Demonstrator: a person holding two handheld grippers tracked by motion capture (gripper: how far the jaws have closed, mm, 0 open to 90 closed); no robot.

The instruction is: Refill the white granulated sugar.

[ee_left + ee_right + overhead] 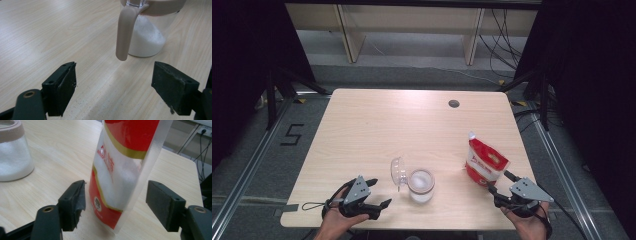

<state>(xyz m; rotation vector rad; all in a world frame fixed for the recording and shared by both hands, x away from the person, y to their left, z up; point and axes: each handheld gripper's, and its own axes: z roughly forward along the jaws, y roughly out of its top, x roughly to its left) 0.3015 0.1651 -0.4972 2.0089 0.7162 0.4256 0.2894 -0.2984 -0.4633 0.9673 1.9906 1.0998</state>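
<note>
A clear jar half full of white grains stands near the table's front middle, with its hinged lid flipped open to the left. In the left gripper view the jar is just ahead, and a tan clasp hangs down its side. My left gripper rests open, short of the jar, with nothing between its jaws. A red and white pouch of sugar stands upright at the right. My right gripper is open, its jaws either side of the pouch's lower part without touching it.
The light wooden table has a round cable hole near its far edge. The jar also appears at the left of the right gripper view. Wooden shelving and cables stand on the floor beyond the table.
</note>
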